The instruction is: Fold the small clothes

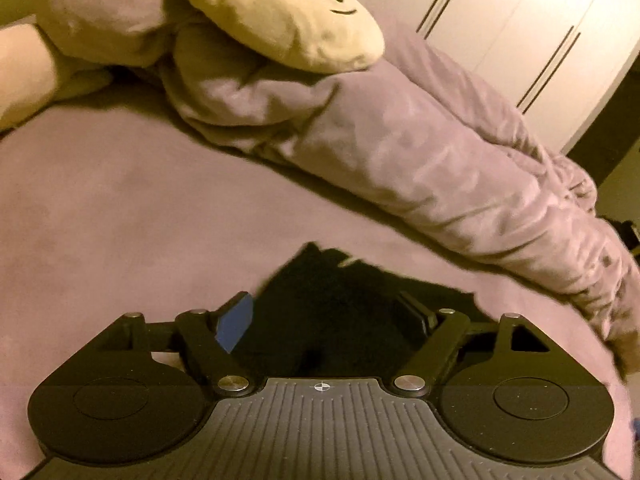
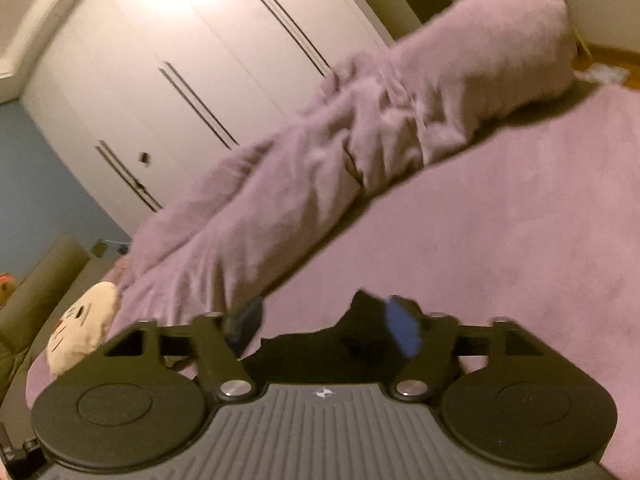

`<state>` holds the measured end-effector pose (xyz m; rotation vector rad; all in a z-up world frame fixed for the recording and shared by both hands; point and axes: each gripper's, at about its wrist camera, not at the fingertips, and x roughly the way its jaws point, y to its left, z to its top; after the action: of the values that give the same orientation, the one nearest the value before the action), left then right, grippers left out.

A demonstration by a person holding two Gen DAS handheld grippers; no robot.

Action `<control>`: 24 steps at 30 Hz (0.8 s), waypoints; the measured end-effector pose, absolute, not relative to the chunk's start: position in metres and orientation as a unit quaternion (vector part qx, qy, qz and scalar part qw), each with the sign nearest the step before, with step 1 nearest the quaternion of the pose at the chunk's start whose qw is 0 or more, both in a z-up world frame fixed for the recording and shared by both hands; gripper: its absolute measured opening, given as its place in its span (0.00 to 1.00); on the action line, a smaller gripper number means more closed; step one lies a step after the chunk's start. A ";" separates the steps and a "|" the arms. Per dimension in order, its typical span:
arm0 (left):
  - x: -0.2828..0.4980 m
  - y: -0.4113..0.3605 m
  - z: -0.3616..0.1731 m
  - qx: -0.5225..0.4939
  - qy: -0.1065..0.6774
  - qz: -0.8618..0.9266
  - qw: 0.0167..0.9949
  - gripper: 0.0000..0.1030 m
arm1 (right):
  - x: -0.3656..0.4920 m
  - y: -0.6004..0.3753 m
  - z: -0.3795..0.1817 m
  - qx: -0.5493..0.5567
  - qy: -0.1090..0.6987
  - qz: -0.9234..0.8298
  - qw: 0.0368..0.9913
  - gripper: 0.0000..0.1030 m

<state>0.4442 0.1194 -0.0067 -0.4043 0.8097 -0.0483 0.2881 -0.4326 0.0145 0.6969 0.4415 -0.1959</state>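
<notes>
Left wrist view: the left gripper point(image 1: 332, 320) hangs low over a pink bed point(image 1: 120, 208), its jaws spread wide apart. A dark garment point(image 1: 332, 304) lies on the bed between and under the fingers — whether either pad touches it is not clear. A rolled pink blanket point(image 1: 440, 160) runs across the bed beyond, with a cream plush point(image 1: 280, 12) resting on its far end. White wardrobe doors point(image 1: 520, 20) stand behind.

Right wrist view: the right gripper point(image 2: 324, 324) also has its jaws parted. The dark garment point(image 2: 344, 344) lies beneath them, a peak of it rising beside the blue pad point(image 2: 404, 328) on the right. The blanket point(image 2: 320, 168) crosses diagonally — the picture is blurred.
</notes>
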 end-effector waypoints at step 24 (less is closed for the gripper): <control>0.463 0.102 -0.047 -0.100 0.408 -0.112 0.901 0.18 | 0.336 -0.411 -0.036 0.102 0.321 -0.029 0.941 0.11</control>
<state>0.4631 0.1020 -0.0470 -0.2069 0.8440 -0.2327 0.3362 -0.4106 -0.0355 0.2086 0.6542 -0.0593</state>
